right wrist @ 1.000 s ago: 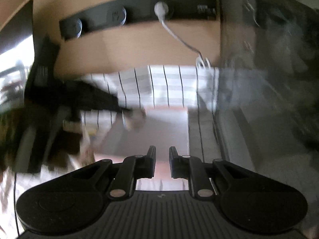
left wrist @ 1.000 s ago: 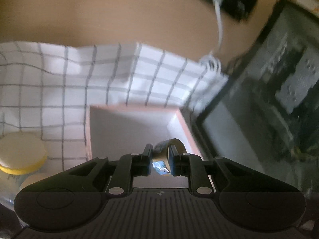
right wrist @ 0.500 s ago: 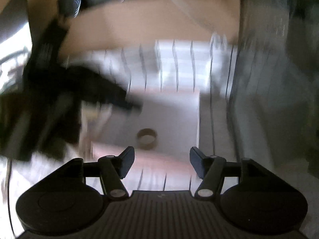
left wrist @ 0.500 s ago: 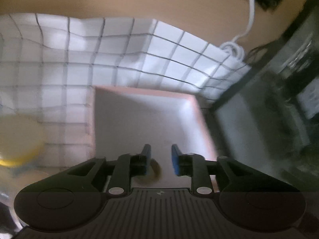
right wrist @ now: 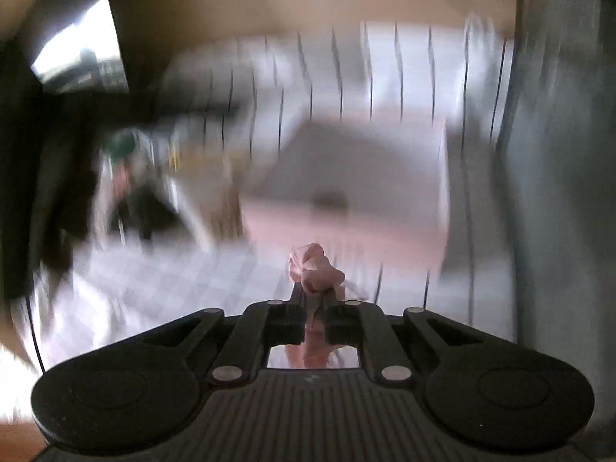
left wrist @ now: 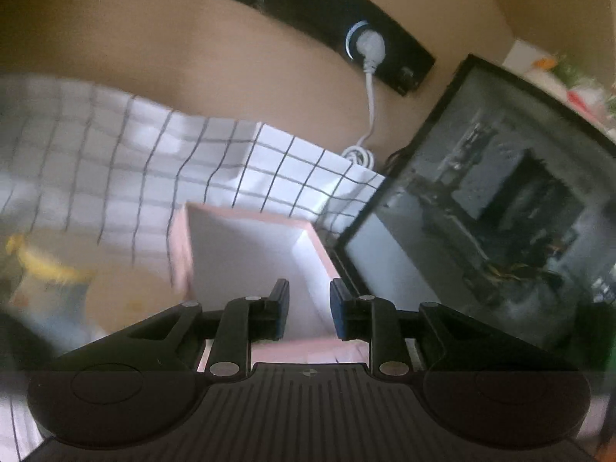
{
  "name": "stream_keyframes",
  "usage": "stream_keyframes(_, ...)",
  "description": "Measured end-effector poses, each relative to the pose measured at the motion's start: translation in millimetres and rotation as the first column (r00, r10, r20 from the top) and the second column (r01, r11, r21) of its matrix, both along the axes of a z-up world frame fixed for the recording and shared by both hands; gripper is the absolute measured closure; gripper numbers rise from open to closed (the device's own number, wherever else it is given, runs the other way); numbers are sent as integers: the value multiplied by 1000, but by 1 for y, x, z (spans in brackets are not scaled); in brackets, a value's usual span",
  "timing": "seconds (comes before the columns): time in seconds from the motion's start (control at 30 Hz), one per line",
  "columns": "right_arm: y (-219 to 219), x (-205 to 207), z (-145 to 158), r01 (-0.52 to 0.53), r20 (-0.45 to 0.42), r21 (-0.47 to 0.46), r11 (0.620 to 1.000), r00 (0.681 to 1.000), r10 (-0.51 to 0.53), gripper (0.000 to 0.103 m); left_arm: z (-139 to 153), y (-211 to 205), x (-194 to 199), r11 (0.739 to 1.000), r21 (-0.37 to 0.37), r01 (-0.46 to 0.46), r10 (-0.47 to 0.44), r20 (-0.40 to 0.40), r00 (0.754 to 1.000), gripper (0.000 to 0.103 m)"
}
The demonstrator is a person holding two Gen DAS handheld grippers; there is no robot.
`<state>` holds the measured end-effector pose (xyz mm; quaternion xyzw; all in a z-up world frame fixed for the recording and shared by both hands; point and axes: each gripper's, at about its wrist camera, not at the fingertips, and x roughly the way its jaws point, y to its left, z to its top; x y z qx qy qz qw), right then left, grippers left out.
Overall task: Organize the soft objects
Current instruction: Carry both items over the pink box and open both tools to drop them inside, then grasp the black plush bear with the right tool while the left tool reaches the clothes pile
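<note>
A pink square box (left wrist: 246, 227) with a white inside stands on the checked cloth (left wrist: 115, 161). My left gripper (left wrist: 307, 310) is open and empty, hovering over the box's near part. In the blurred right wrist view, my right gripper (right wrist: 312, 300) is shut on a soft pink scrunchie-like piece (right wrist: 313, 269), held in front of the box (right wrist: 346, 208). A small dark ring-shaped object (right wrist: 329, 197) lies inside the box.
A black-framed glass case (left wrist: 500, 211) stands right of the box. A black socket strip (left wrist: 346, 34) with a white cable (left wrist: 369, 107) runs along the wall. A yellow-lidded container (left wrist: 42, 281) is blurred at left. Dark objects (right wrist: 127, 192) lie left of the box.
My left gripper opened, dropped the ring-shaped object into the box and pulled back. My right gripper opened wide, then shut on the pink soft piece.
</note>
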<state>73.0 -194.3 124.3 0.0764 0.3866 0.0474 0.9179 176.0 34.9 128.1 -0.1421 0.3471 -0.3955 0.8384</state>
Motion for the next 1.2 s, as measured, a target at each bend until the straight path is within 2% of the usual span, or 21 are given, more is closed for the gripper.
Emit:
stream_keyframes(0.07,-3,15,33,24,99,-13,1000,995,-23,95,-7,18,-15,1000,4,-23,23,-24,999,77)
stream_keyframes(0.13,-6,37,64,57,197,-30,998,979,-50,95,-15,32,-26,997,51,-54,56,-33,998,77)
stream_keyframes(0.2,-12,60,85,93,254,-5,996,963,-89,94,-23,48,-34,990,95,-100,104,-34,994,77)
stream_keyframes(0.23,-15,72,93,103,270,8,995,957,-101,90,-28,60,-39,985,110,-134,140,-40,989,77)
stream_keyframes(0.27,-18,84,97,118,276,20,993,954,-119,85,-31,72,-43,978,117,-170,177,-51,983,77)
stream_keyframes(0.33,-27,104,99,178,248,42,983,951,-183,47,-36,95,-50,962,121,-243,253,-70,965,77)
stream_keyframes(0.37,-31,108,97,198,233,58,978,950,-206,41,-38,106,-53,952,125,-278,289,-77,954,77)
stream_keyframes(0.4,-34,108,94,210,228,79,975,948,-223,39,-41,117,-57,940,131,-316,328,-85,941,77)
stream_keyframes(0.47,-35,106,84,211,204,114,971,952,-230,39,-46,136,-61,918,143,-370,386,-104,917,77)
stream_keyframes(0.53,-28,105,72,202,174,110,973,960,-219,39,-52,151,-65,896,167,-412,433,-118,893,77)
stream_keyframes(0.7,10,82,40,150,135,5,989,980,-149,39,-65,172,-71,838,240,-489,526,-118,842,77)
stream_keyframes(0.9,61,50,19,52,104,-60,997,994,-45,39,-71,200,-71,788,259,-558,596,-95,798,77)
stream_keyframes(1.07,110,29,2,-41,64,-107,993,997,48,39,-74,221,-64,770,247,-588,623,-94,776,77)
stream_keyframes(1.2,150,20,-14,-105,20,-144,984,994,109,39,-84,233,-51,774,238,-586,621,-111,776,77)
